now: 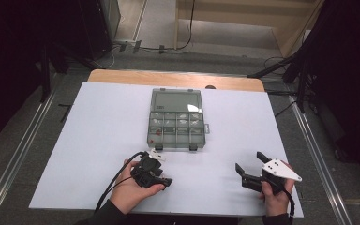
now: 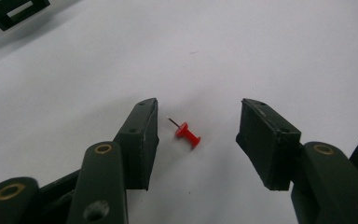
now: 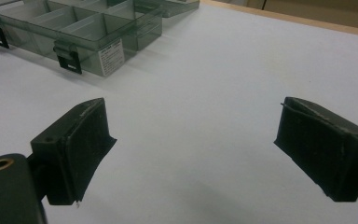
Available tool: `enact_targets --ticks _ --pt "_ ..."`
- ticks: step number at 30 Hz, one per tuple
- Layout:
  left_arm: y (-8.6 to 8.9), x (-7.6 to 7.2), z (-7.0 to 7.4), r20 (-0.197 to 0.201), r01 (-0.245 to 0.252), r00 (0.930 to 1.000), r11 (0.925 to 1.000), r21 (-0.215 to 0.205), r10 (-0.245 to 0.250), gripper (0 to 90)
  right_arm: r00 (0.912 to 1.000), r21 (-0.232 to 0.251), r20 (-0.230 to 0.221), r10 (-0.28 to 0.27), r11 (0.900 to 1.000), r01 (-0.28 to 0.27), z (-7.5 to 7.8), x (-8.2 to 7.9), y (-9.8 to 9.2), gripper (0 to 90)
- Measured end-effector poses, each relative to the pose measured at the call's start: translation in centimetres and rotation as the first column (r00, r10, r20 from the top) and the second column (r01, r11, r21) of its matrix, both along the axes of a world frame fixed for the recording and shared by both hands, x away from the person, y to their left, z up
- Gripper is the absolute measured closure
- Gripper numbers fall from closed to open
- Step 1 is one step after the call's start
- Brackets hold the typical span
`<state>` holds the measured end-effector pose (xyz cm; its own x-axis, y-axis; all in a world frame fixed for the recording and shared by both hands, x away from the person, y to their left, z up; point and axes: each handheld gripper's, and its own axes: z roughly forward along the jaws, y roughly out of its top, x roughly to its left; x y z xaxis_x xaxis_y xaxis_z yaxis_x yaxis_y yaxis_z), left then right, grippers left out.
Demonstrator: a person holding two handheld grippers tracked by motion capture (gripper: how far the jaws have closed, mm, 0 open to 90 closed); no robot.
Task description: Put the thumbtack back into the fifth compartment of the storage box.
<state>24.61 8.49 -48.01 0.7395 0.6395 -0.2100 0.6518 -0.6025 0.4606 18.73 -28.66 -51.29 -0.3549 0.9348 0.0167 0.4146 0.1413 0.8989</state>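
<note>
White sheet (image 1: 98, 140) covers the table in the high view, the clear compartment box (image 1: 176, 124) at its middle. In the left gripper view, the left gripper (image 2: 198, 130) straddles a red pushpin (image 2: 188, 134) (untouched, lying flat), jaws apart. In the right gripper view, the right gripper (image 3: 193, 144) gapes over bare sheet.

A clear compartment box (image 1: 176, 119) lies open on the white table (image 1: 98, 131).
</note>
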Motion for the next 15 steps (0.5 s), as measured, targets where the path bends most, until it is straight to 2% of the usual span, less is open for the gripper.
enact_targets --ticks 6,15 --pt "0.1 -0.14 -0.2 0.012 -0.024 0.9996 0.9996 0.013 0.024 55.7 1.0 0.0 -0.002 -0.002 1.0 0.002 0.03 -0.04 -0.05 10.1" --pt "0.24 -0.24 -0.41 0.04 -0.031 0.9988 0.9992 0.026 0.03 70.3 1.0 0.001 0.001 -0.005 1.0 0.005 0.01 -0.02 -0.07 10.1"
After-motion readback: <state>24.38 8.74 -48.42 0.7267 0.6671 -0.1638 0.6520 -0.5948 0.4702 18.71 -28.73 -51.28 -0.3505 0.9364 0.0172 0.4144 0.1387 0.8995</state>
